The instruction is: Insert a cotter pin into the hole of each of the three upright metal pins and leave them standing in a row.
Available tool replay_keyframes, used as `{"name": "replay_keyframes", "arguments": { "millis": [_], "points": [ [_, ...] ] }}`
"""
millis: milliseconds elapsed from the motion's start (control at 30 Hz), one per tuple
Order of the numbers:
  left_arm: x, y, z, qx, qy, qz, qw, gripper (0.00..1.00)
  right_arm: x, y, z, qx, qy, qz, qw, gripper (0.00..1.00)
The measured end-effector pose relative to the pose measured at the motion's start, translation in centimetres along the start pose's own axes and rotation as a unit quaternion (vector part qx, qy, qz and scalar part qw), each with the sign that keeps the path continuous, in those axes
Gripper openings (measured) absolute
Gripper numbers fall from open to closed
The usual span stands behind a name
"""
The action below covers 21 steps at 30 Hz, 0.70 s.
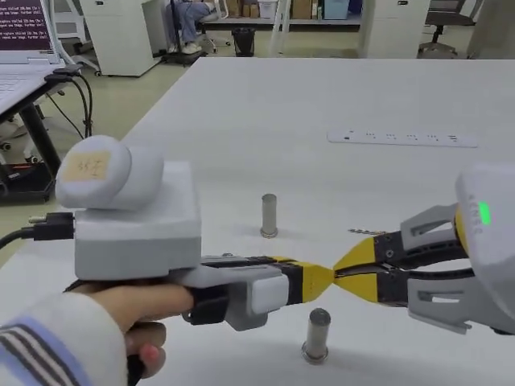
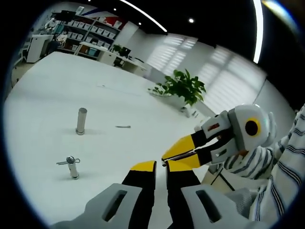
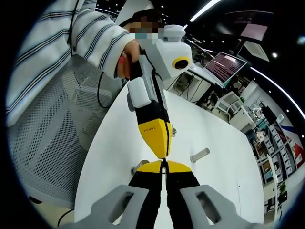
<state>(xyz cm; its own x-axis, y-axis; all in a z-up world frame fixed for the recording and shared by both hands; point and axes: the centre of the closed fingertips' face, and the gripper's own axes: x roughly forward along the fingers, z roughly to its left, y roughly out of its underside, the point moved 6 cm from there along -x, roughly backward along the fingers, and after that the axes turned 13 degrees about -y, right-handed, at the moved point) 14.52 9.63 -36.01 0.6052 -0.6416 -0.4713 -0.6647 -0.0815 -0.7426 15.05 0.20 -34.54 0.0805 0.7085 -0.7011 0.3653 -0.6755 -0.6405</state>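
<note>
Yellow tips touching: we're seeing left tool [image 1: 326, 274], right tool [image 1: 341, 273] both closed, contents unclear; far pin [image 1: 269, 215], near pin [image 1: 315, 336] flanking them.

The right gripper [image 3: 164, 167] has its yellow-and-black jaws pressed together, meeting tip to tip the closed yellow jaws of the left gripper [image 3: 165, 153] above the white table [image 3: 214, 191]. One silver cylindrical metal pin [image 3: 200, 155] stands beside them. Another [image 3: 138, 168], nearer the table's edge, is partly hidden.

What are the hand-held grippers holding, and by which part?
Cannot tell. The left hand-held gripper and right hand-held gripper meet tip to tip, jaws nearly closed; anything pinched there is too small to see.
</note>
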Motion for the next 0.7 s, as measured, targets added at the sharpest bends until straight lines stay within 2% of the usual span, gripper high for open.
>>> {"name": "replay_keyframes", "arguments": {
  "millis": [300,533,667,700],
  "points": [
    [-0.04,0.45,-0.22,-0.010,0.007,0.011,0.9999,0.00,0.27,-0.24,0.40,-0.010,-0.009,0.004,0.9999,0.00],
    [-0.22,0.46,-0.19,-0.016,0.010,0.012,0.9997,0.00,0.29,-0.48,0.44,-0.017,-0.010,0.006,0.9998,0.00],
    [-0.30,0.64,-0.14,-0.027,0.012,0.014,0.9995,0.00,0.39,-0.52,0.56,-0.022,-0.012,0.008,0.9997,0.00],
    [-0.33,0.71,-0.14,-0.038,0.013,0.015,0.9991,0.00,0.39,-0.55,0.60,-0.021,-0.012,0.008,0.9997,0.00]
  ]
}}
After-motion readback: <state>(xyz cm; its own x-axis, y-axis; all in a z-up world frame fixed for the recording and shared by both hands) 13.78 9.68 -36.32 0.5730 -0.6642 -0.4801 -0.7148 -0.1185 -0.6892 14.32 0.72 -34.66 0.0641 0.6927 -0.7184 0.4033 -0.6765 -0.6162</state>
